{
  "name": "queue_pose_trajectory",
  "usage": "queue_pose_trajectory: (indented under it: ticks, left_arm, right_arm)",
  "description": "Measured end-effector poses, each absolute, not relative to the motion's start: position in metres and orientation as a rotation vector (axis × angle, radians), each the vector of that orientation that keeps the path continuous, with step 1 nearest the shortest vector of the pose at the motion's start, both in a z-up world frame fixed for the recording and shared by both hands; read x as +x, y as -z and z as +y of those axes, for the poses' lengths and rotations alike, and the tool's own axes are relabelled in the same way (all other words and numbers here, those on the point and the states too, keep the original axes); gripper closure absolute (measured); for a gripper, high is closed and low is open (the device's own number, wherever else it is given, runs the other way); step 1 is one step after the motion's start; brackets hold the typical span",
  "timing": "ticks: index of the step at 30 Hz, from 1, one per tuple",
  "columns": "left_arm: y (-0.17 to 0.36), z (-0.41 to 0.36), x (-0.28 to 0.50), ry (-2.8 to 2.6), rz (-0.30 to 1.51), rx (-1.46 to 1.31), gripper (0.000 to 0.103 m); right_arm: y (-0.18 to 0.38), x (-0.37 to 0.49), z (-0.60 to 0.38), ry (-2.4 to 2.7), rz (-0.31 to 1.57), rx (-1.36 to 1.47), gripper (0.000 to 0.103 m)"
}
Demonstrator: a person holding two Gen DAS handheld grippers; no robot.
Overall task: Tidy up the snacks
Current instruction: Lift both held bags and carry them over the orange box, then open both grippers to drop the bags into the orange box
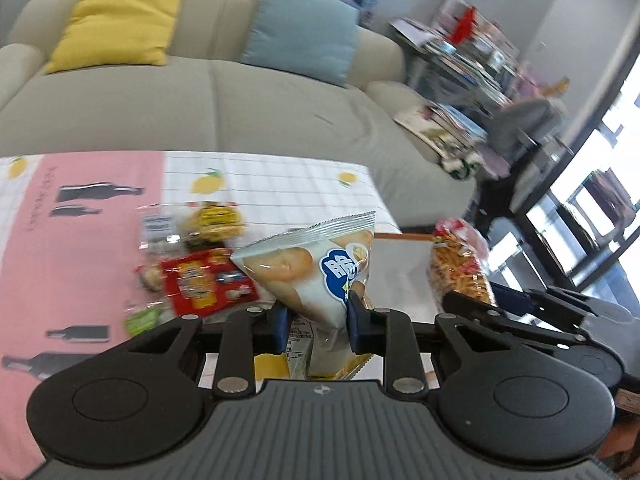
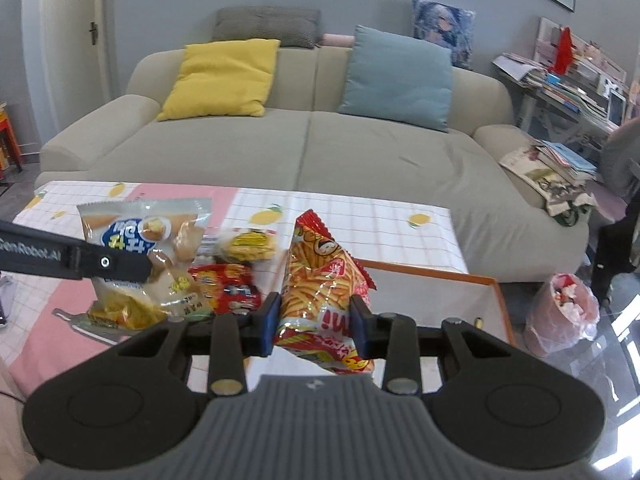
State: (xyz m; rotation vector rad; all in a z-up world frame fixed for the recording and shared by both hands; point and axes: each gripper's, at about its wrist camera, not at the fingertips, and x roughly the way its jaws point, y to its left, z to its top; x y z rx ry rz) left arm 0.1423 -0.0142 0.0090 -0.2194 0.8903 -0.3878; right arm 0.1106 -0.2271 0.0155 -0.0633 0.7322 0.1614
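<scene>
1. The left gripper (image 1: 316, 322) is clamped on a pale bread bag (image 1: 316, 268), held above the counter (image 1: 280, 184).
2. The right gripper (image 2: 316, 322) is clamped on a red fries bag (image 2: 320, 280), lifted beside the orange-rimmed tray (image 2: 440, 276).
3. A red packet (image 2: 228, 286) and a yellow packet (image 2: 248, 244) lie on the counter between them.

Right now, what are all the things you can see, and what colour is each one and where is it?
bread bag: one, white and blue, held in left claw
fries snack bag: one, red and orange, held in right claw
red snack pack: one, red, on table
yellow snack pack: one, yellow, on table behind red snack pack
tablecloth: one, pink and white with lemons
tray: one, white with orange rim, right side
sofa: one, beige
cushions: yellow, blue
left claw: shut
right claw: shut
</scene>
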Motion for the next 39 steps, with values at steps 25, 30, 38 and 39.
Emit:
queue_pose_trajectory:
  ticks: [25, 30, 38, 39]
  left_arm:
    - [0.074, -0.142, 0.222, 0.57, 1.233, 0.118, 0.073]
    - [0.088, -0.153, 0.227, 0.569, 1.289, 0.197, 0.073]
    - [0.107, -0.167, 0.23, 0.562, 1.341, 0.331, 0.073]
    - [0.109, -0.167, 0.231, 0.559, 1.351, 0.333, 0.072]
  right_arm:
    - [0.102, 0.188, -0.313, -0.148, 1.139, -0.007, 0.069]
    - [0.119, 0.2, -0.311, -0.197, 1.201, 0.012, 0.069]
    - [0.136, 0.209, -0.306, -0.239, 1.274, 0.04, 0.069]
    - [0.138, 0.21, -0.305, -0.243, 1.277, 0.045, 0.069]
